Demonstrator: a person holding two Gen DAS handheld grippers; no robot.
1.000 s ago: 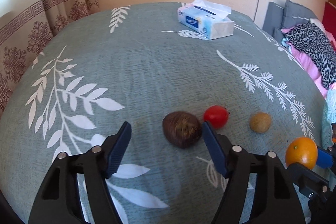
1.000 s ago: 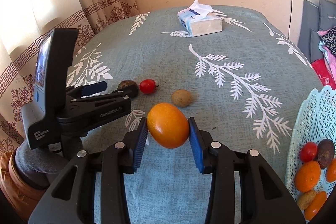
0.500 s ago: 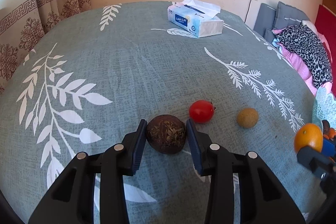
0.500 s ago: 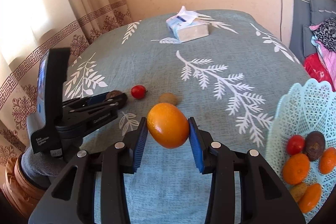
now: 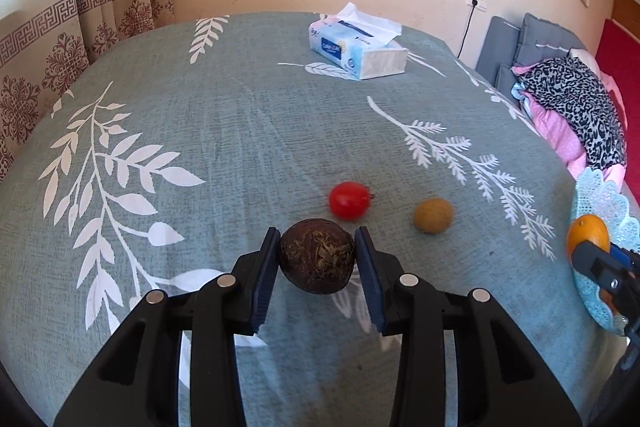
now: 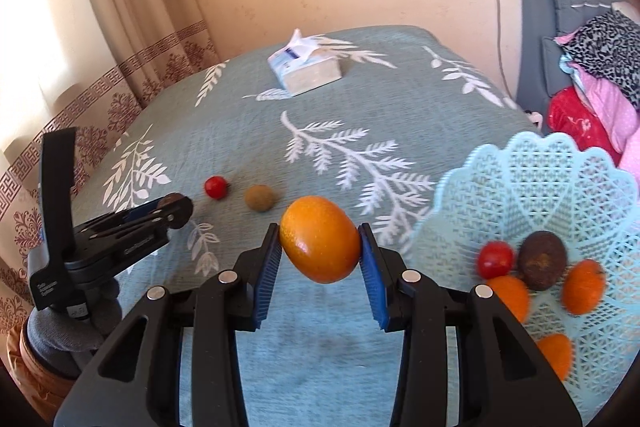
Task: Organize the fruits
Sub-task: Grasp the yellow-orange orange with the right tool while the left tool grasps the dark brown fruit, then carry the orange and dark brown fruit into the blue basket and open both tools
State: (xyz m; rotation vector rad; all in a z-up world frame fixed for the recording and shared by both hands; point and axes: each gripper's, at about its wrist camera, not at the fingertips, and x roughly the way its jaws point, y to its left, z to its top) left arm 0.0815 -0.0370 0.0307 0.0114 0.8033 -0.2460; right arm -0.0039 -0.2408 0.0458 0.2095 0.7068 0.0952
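Observation:
My left gripper (image 5: 317, 255) is shut on a dark brown round fruit (image 5: 316, 255) and holds it just above the grey-green cloth. A red tomato (image 5: 349, 199) and a tan round fruit (image 5: 433, 215) lie on the cloth just beyond it. My right gripper (image 6: 320, 241) is shut on an orange (image 6: 320, 239) and holds it in the air, left of the pale blue lattice basket (image 6: 532, 187). The basket holds a tomato (image 6: 495, 259), a brown fruit (image 6: 542, 259) and several oranges (image 6: 583, 286). The left gripper also shows in the right wrist view (image 6: 176, 211).
A tissue box (image 5: 358, 47) stands at the far side of the table. Curtains hang to the left. Pillows and leopard-print clothes (image 5: 576, 99) are piled at the right. The basket rim (image 5: 600, 195) shows at the left wrist view's right edge.
My left gripper closed on the brown fruit and lifted it slightly. My right gripper carried the orange rightward, toward the basket.

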